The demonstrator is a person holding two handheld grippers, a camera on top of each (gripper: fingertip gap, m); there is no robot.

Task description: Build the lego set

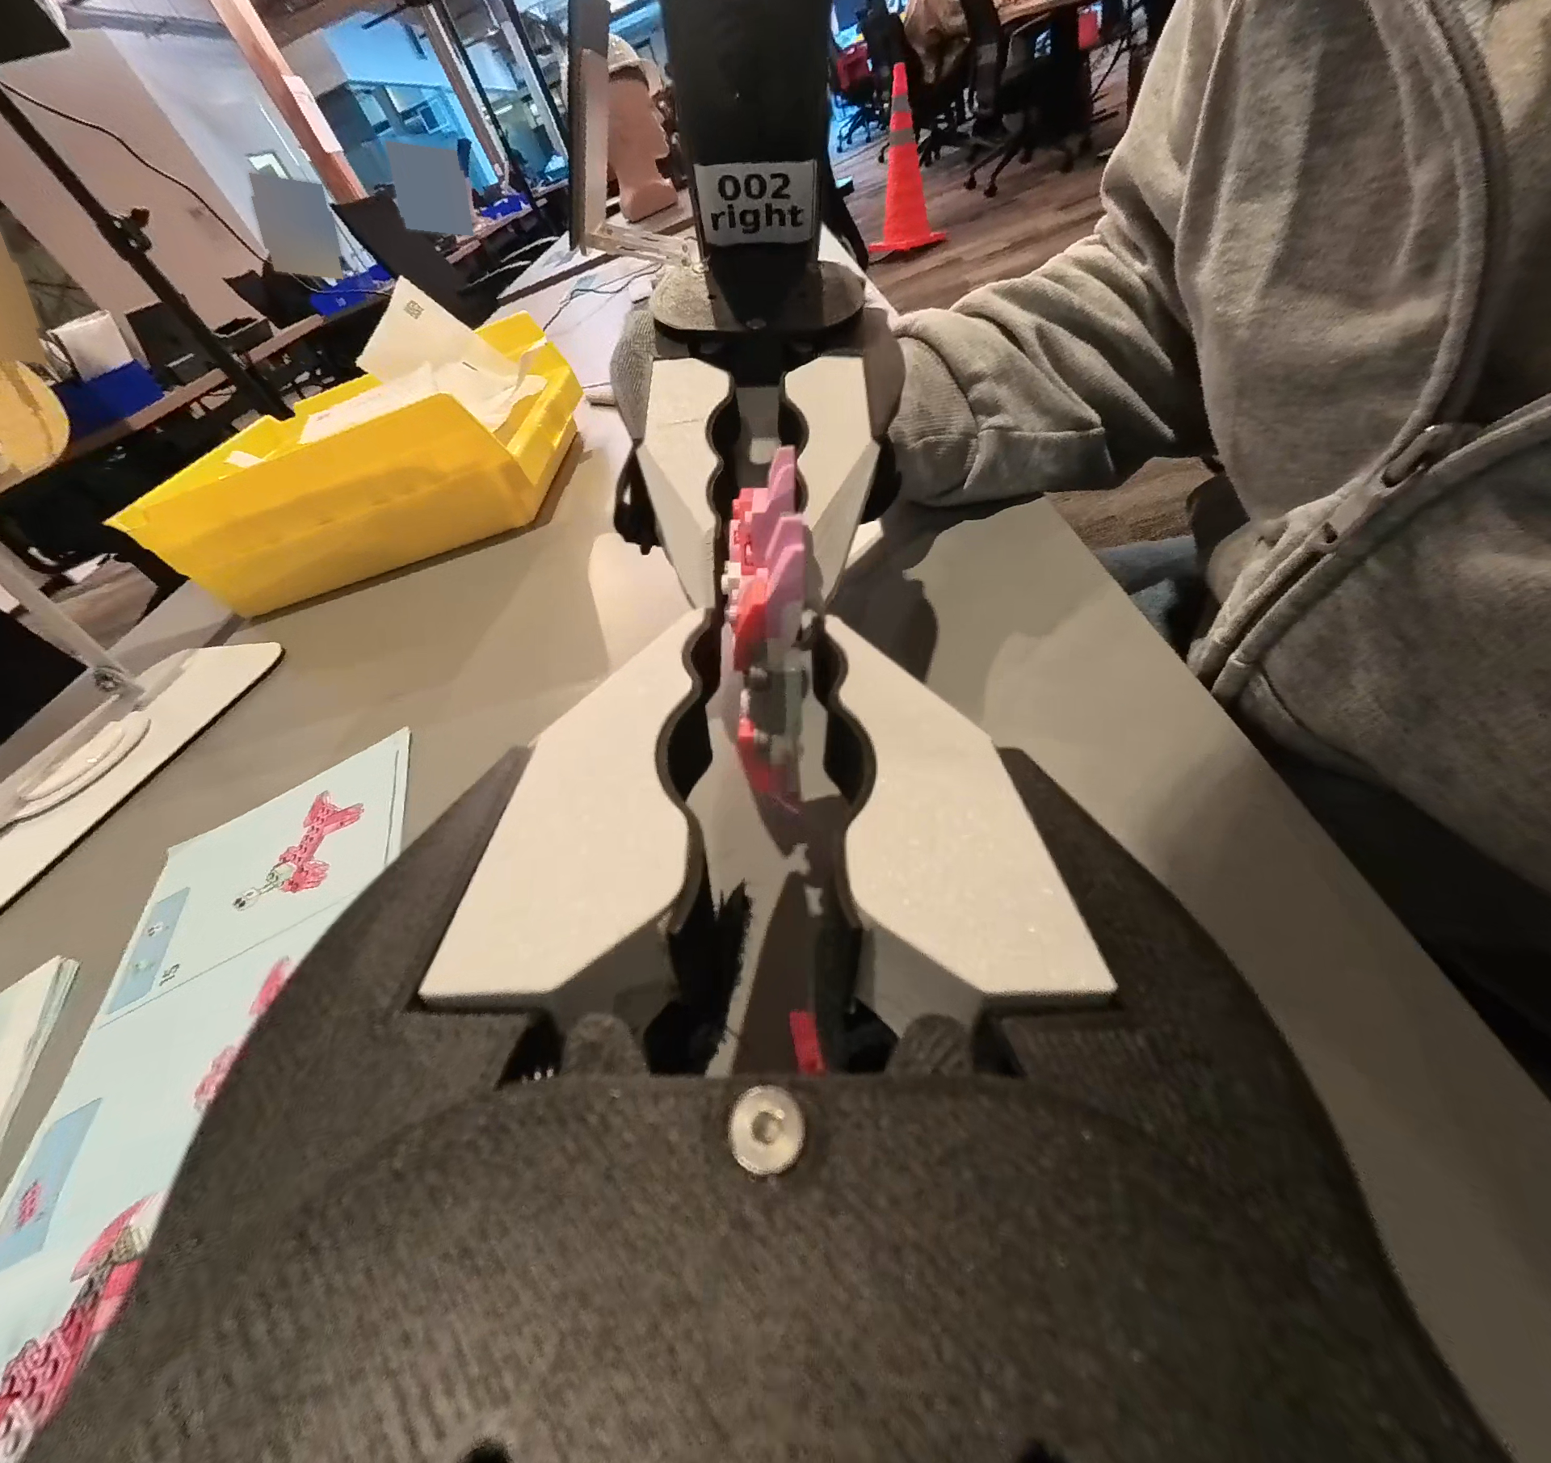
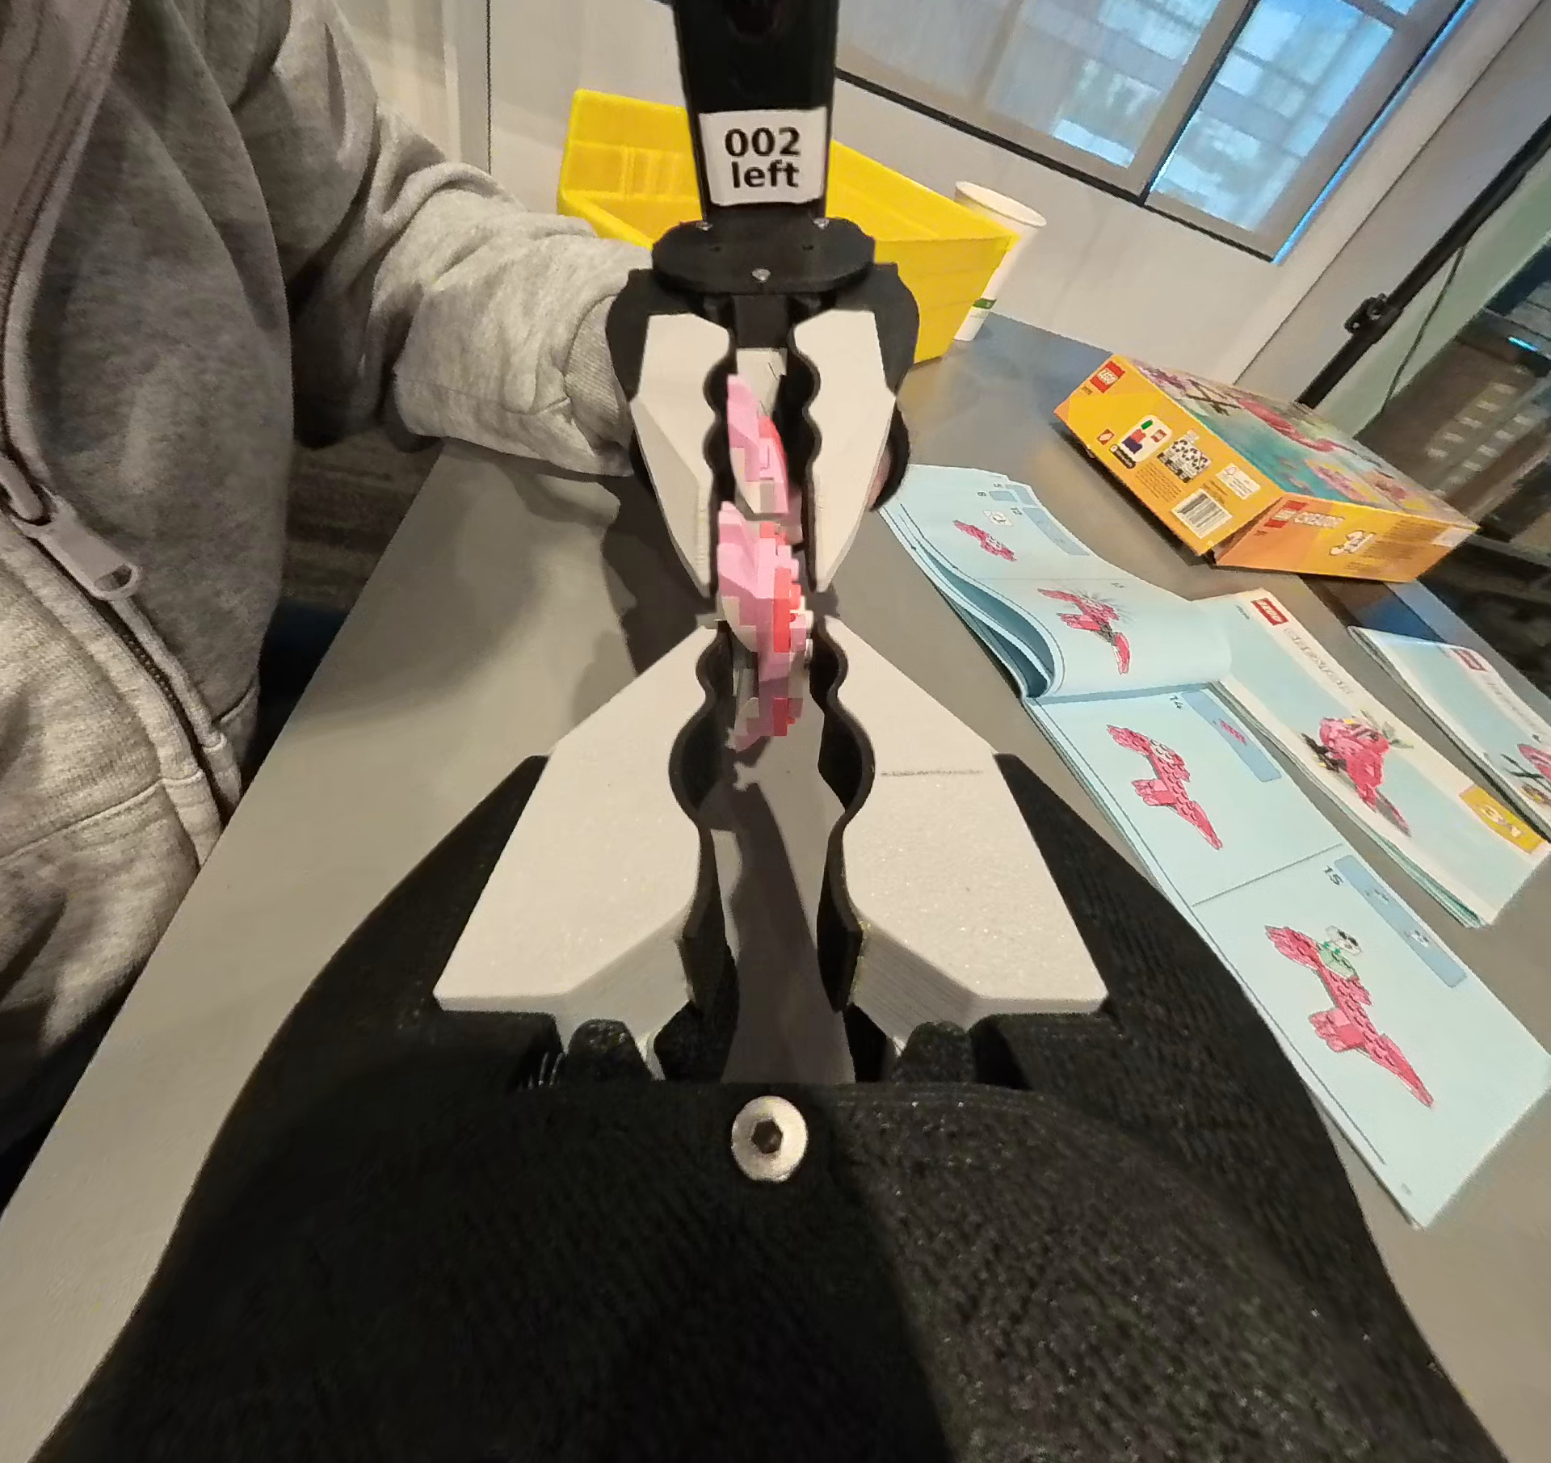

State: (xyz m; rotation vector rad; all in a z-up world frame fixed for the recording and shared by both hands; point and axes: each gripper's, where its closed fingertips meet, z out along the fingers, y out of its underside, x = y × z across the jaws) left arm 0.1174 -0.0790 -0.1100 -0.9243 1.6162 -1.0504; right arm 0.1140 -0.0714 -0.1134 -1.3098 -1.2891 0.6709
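Nearest the lens in both wrist views sits the black housing of each view's own tool, and past it the pale tongs meet tip to tip over the bench (image 2: 420,751). Left tongs (image 1: 759,650) narrow, clamped on the lower, darker-pink and grey end of the lego model (image 1: 768,583); right tongs (image 2: 759,642) likewise narrow, gripping the lighter-pink end of the same model (image 2: 759,583). Model held in the air between the two tools, clear of the bench surface, edge-on to both cameras, so its full outline cannot be made out. Judgement: a mid-build joining or pressing step, two sub-sections being brought or squeezed together; whether the seam is fully seated cannot be told. Progress: a multi-layer pink assembly already exists, so a fair part is done. Open instruction booklet (image 2: 1175,751) lies on the bench to the right tool's right, its pages showing a pink creature at several steps; further closed booklets (image 2: 1469,709) just beyond it. Judged against those pages, the model looks incomplete, but how many steps remain cannot be read. No loose bricks visible on the bench. Orange set box (image 2: 1259,474) lies farther back, a yellow bin (image 1: 361,474) holding paper slips sits at the far bench edge, and a paper cup (image 2: 999,248) stands beside another yellow bin (image 2: 923,248). Operator's grey sleeve (image 1: 1049,382) enters behind the right tool.
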